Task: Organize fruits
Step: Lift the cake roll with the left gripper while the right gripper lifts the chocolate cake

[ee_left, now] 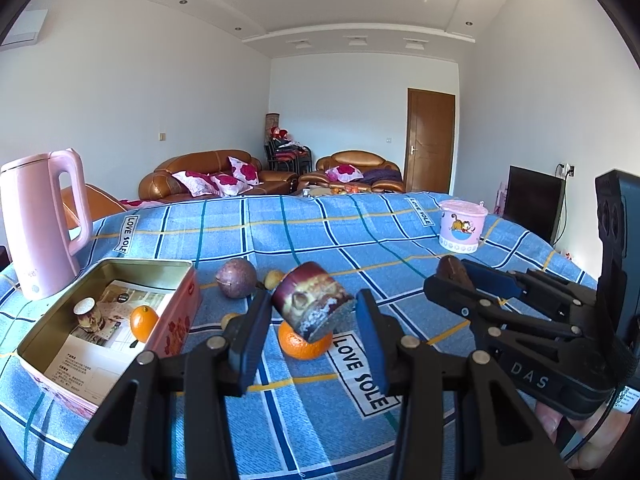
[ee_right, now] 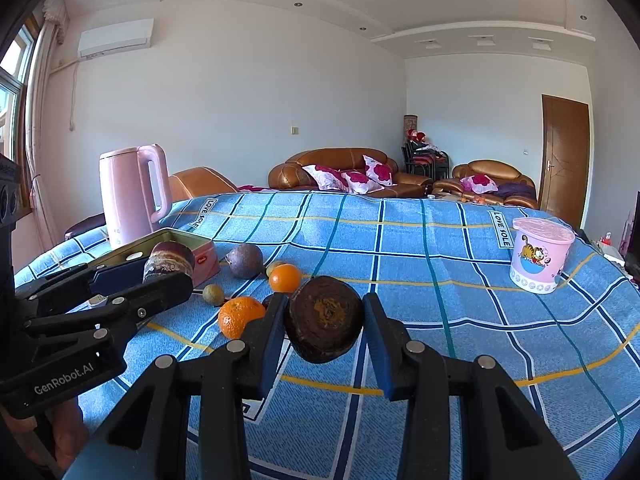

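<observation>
The left gripper (ee_left: 314, 312) is clenched on a dark purple fruit half with a mottled brown-and-white cut face (ee_left: 312, 306), its blue pads pressing both sides and holding the piece above the table (ee_left: 400, 232), which is covered by a blue checked cloth printed "LOVE SOLE". Directly below that held piece, a round orange tangerine (ee_left: 300, 346) rests on the cloth.

The right gripper (ee_right: 325, 318) is likewise clamped on a second dark purple fruit half with an orange-brown centre (ee_right: 325, 318), its cut face turned toward the camera and lifted off the cloth. In the right wrist view the left gripper and its piece appear at the left, beside the tin.

Just left of the right gripper's fingers lies the tangerine, and beyond it a smaller orange citrus fruit (ee_right: 285, 278), a whole round purple passion fruit (ee_right: 245, 261) and two small yellowish-green fruits (ee_right: 213, 294), all loose on the cloth and near each other.

To the left of the left gripper stands an open rectangular pink metal tin (ee_left: 176, 316). Inside it are a printed paper sheet (ee_left: 100, 344), a small orange citrus (ee_left: 143, 323) and a small pale round-topped object (ee_left: 86, 312) whose nature cannot be told.

Behind the tin stands a pink electric kettle (ee_left: 38, 220). Well apart, at the far right of the table, sits a lidded pink plastic tub with a cartoon cat (ee_right: 540, 256).
</observation>
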Motion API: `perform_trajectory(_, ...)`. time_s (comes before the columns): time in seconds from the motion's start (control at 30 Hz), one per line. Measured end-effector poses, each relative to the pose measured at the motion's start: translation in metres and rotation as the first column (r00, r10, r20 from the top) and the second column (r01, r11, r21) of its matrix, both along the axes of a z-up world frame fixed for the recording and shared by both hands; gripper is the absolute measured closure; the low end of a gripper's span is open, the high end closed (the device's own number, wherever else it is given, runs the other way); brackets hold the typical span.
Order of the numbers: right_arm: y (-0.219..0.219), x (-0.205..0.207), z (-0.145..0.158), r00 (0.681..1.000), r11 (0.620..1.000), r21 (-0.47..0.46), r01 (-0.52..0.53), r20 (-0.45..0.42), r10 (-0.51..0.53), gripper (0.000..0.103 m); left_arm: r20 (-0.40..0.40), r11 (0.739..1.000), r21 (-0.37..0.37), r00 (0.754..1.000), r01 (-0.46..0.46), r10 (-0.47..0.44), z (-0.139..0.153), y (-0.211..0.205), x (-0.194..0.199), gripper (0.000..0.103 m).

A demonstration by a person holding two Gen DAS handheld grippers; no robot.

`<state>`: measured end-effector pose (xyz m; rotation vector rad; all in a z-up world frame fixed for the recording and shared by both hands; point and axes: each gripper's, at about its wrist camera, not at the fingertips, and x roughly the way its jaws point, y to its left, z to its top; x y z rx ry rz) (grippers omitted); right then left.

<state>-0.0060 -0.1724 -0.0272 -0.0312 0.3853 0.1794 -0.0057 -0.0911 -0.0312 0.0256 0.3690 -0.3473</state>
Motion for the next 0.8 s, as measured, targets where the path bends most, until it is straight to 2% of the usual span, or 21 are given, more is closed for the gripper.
perform_trajectory(0.8, 0.003, -0.013, 0.005, 0.997, 1.0, -0.012, 0.0, 0.08, 0.001, 0.062, 0.089, 0.999, 0.029, 0.996, -0.02, 0.017, 0.005, -0.003, -0.015, 0.057)
